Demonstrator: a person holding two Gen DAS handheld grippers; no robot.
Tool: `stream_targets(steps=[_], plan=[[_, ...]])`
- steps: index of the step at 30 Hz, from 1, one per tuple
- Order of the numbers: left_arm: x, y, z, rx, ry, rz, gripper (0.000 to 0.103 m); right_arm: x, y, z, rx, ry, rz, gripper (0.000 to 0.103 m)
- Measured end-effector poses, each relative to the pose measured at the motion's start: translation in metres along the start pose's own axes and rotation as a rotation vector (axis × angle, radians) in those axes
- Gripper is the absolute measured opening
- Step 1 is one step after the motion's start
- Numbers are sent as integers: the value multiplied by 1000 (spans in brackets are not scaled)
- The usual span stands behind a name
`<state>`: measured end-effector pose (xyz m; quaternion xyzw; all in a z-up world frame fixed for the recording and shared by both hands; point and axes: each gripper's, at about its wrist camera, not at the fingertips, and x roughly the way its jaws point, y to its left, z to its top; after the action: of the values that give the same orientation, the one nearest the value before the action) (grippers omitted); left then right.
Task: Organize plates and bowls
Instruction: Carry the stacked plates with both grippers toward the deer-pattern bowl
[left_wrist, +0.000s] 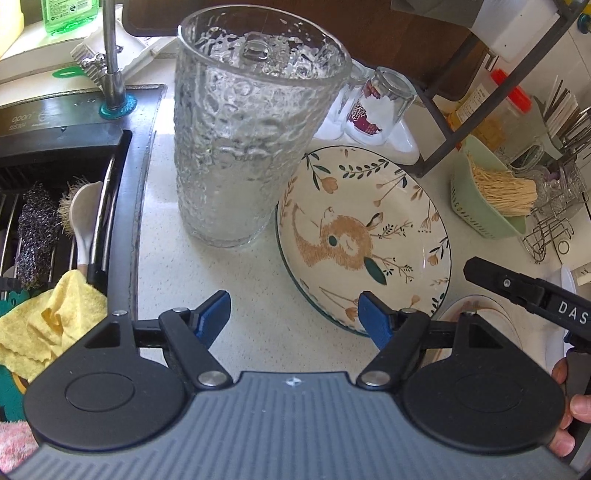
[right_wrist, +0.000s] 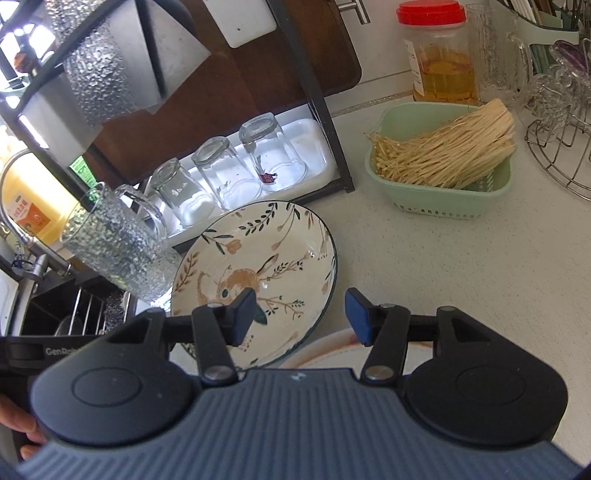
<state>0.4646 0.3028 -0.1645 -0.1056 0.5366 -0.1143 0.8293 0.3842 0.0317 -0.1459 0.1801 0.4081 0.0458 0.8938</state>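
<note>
A cream plate with a rabbit and leaf pattern (left_wrist: 365, 236) lies flat on the white counter; it also shows in the right wrist view (right_wrist: 258, 273). A second pale dish with a pinkish rim (left_wrist: 487, 325) lies just beside it, mostly hidden under the grippers (right_wrist: 332, 354). My left gripper (left_wrist: 293, 319) is open and empty, above the counter at the rabbit plate's near-left edge. My right gripper (right_wrist: 299, 315) is open and empty, hovering over the near edge of the rabbit plate and the second dish.
A tall textured glass tumbler (left_wrist: 243, 140) stands left of the plate (right_wrist: 118, 247). Upturned glasses (right_wrist: 218, 177) sit on a white tray under a black rack. A green basket of noodles (right_wrist: 443, 162), a red-lidded jar (right_wrist: 439, 55) and a wire rack (right_wrist: 557, 147) are to the right. The sink (left_wrist: 55, 206) is at left.
</note>
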Motion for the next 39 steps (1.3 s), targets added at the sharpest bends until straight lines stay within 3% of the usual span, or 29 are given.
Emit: stream_targets(steps=[3,7,18,28,35,39], plan=[[11,0,7,-4,13,-4,78,12,-4,6,11,11,-7,55],[24,0,17,-15,24,-1,77,30,-11,15,28,33,-3,45],[50,-14,27,-35,34,22,43,68,-25,40,-31,112,4,23],[57,-20,28,0,-6,41,40,87,-28,39,-24,141,38,19],[46,-13,30,-55,11,-29,38,78,-37,45,-18,126,73,19],[34,-20,27,-50,-21,-26,38,68,-36,50,-33,107,85,19]])
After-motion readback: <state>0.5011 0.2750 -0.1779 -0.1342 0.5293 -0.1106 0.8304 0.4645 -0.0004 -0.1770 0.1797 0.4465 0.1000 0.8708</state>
